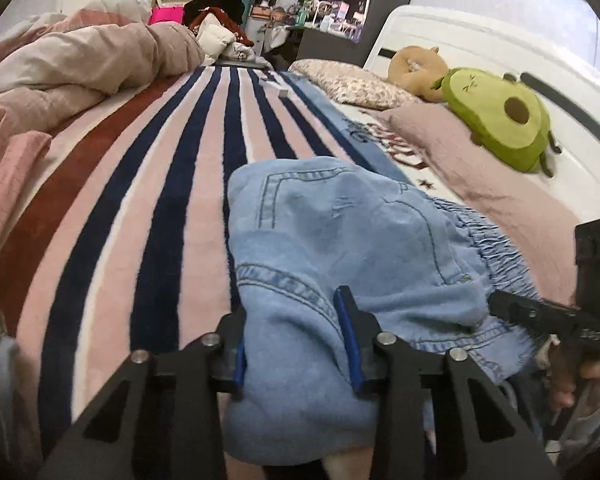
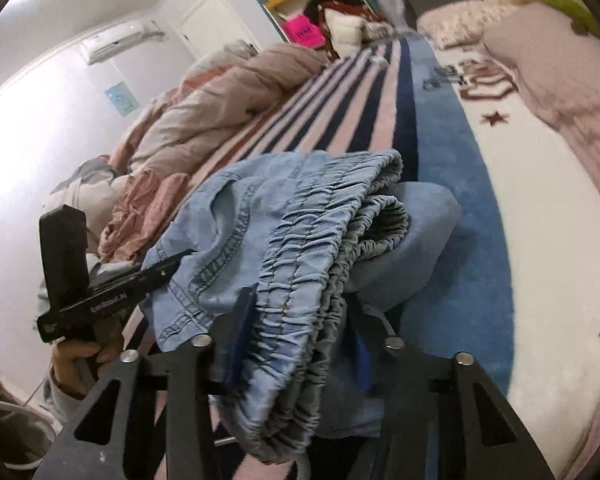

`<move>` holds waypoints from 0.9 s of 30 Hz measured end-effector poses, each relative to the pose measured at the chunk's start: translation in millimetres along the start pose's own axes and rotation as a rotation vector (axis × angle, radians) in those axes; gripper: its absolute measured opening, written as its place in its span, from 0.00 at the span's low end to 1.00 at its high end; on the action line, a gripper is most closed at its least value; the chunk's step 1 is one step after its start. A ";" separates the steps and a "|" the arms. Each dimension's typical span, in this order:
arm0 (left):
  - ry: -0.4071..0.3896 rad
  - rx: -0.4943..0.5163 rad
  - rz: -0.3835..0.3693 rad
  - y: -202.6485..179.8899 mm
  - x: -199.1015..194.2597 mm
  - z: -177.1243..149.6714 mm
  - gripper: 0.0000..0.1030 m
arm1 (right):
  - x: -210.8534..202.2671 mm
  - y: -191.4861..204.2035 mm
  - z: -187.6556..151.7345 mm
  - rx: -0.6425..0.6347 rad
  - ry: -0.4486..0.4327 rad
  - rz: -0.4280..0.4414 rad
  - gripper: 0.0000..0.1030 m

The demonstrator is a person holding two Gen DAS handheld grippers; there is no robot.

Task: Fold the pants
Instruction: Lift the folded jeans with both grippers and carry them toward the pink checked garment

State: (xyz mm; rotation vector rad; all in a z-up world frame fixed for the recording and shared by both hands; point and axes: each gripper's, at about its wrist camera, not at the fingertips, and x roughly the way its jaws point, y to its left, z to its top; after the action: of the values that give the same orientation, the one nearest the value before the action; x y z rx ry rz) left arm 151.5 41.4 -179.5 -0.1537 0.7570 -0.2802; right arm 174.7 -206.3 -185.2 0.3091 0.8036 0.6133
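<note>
Denim pants [image 1: 340,240], bunched and already doubled over, draped between both claws above the striped blanket [image 1: 148,208] on the bed. Left claw [image 1: 296,344] clamped on a leg fold; right claw [image 2: 300,340] clamped on the gathered waistband [image 2: 320,240]. Bulk of cloth lying toward 12 o'clock of each claw, long axis running claw to claw. Open blanket ahead at 12; rumpled duvet [image 1: 80,60] at 10, pillows [image 1: 480,168] at 2 limiting spread.
</note>
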 end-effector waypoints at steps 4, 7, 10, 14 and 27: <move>-0.015 -0.002 0.009 -9.4 -36.2 -11.1 0.31 | -11.6 6.1 -3.9 0.026 -0.017 0.049 0.32; 0.019 -0.019 0.027 -13.9 -52.9 -23.6 0.31 | -22.8 16.1 -10.2 0.030 0.014 0.078 0.32; 0.030 -0.027 0.043 -19.2 -62.6 -38.4 0.32 | -27.2 23.7 -20.4 0.039 0.063 0.078 0.32; 0.039 -0.044 0.080 -18.1 -66.0 -54.0 0.40 | -31.6 27.7 -29.9 0.021 0.067 0.030 0.44; 0.046 -0.103 0.073 5.9 -45.6 -59.3 0.69 | -7.8 -2.7 -37.5 0.154 0.128 0.021 0.88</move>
State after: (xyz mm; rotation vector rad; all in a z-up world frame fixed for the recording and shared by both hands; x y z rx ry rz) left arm 79.9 58.7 -193.6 -0.2176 0.8211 -0.1760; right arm 143.6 -212.1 -206.8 0.4223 0.9740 0.5970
